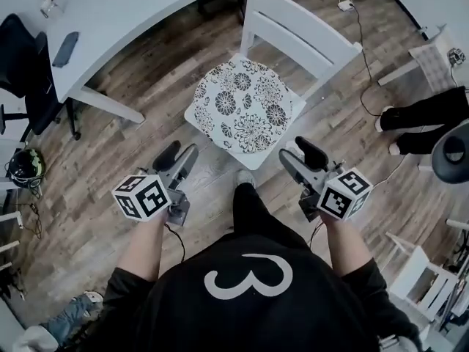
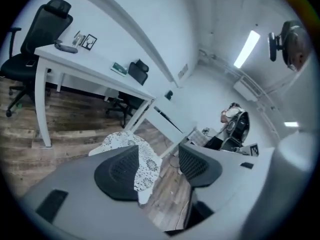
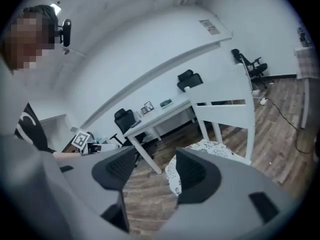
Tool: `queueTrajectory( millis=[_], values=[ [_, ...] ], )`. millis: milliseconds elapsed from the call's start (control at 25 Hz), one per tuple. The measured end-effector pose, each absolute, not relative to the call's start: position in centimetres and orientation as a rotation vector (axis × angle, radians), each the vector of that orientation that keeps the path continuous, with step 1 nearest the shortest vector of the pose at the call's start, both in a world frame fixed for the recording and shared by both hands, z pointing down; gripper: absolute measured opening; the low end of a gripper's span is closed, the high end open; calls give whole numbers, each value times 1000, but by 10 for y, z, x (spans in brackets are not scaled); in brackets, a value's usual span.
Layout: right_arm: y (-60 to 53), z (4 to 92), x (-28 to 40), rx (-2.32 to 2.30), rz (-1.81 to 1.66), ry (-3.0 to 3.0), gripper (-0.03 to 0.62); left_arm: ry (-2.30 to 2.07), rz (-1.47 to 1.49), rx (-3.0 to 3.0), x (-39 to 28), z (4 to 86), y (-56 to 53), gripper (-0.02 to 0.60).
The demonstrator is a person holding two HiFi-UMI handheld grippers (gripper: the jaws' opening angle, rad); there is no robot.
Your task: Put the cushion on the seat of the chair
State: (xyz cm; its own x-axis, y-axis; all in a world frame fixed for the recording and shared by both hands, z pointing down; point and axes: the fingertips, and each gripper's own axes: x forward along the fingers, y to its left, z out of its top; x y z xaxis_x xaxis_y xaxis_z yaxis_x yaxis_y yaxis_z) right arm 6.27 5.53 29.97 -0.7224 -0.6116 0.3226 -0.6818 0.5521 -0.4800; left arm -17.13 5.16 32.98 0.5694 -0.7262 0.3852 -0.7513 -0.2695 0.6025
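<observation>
A white cushion with black flower print (image 1: 242, 105) lies flat on the seat of the white wooden chair (image 1: 300, 35). My left gripper (image 1: 178, 158) hangs open in the air in front of the cushion's near-left edge, apart from it. To the right my right gripper (image 1: 297, 155) is open too, off the cushion's near-right corner. Nothing is between either pair of jaws. In the left gripper view the cushion (image 2: 127, 146) shows beyond the open gripper (image 2: 157, 169). The right gripper view has the cushion (image 3: 210, 148) and chair back (image 3: 225, 111) past its open gripper (image 3: 155, 171).
A long white desk (image 1: 139, 20) runs behind the chair, with a black office chair (image 1: 26, 72) at its left end. A cable (image 1: 363, 57) trails over the wood floor to the right. Another person's legs (image 1: 421, 119) and white furniture (image 1: 421, 281) stand at the right.
</observation>
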Motion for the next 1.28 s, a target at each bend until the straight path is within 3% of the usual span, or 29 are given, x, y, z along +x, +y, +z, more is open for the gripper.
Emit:
queueTrajectory(
  millis=[120,360,520,1280],
  values=[
    [107,258,35,970,847,-2762,255,-1063,2,2151,-156,279,100,203],
    [183,186,10,865,746,-2950,84,-910,0,2393,-129,187,180,36],
    [222,162,0,761,760,-3038,11,-781,7,2476,-113,164,221,15],
    [285,152,-3,802,831,-3005,8,-619,-29,2555,-89,135,284,14]
  ],
)
